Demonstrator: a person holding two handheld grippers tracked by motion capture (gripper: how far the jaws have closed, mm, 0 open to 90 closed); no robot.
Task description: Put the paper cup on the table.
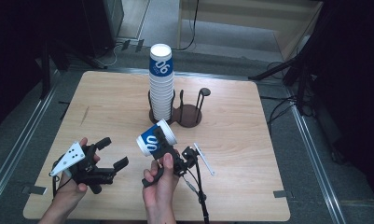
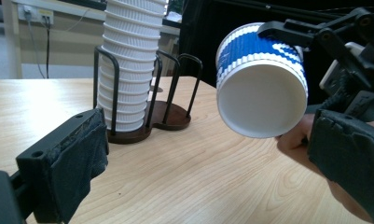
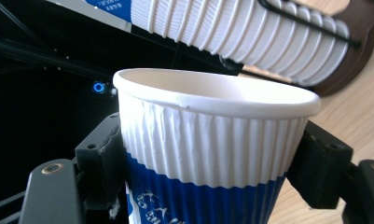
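Pale wooden table (image 1: 105,107) under dim light, dark floor and cables all around. Upper centre of the high view: tall stack of ribbed paper cups (image 1: 161,84) standing upright in one ring of a dark wire cup holder (image 1: 188,113), second ring just beside it. Lower centre of that frame: right gripper (image 1: 160,140) clamped on a single blue-and-white paper cup (image 1: 155,138), tilted over on its side, rim pointing up and right toward the holder, held clear of the tabletop. In the right gripper view, black jaws pressing both sides of the cup (image 3: 208,154), at the line where the white ribbed band meets the blue; stack (image 3: 250,32) lying slantwise across the top of the frame behind. In the left gripper view, same cup (image 2: 261,81) at upper right, white bottom facing the camera, right gripper's jaw lying along its top. Lower left of the high view: left gripper (image 1: 114,153) standing wide apart, holding nothing, well apart from the cup, cradled in the hand just above the table.
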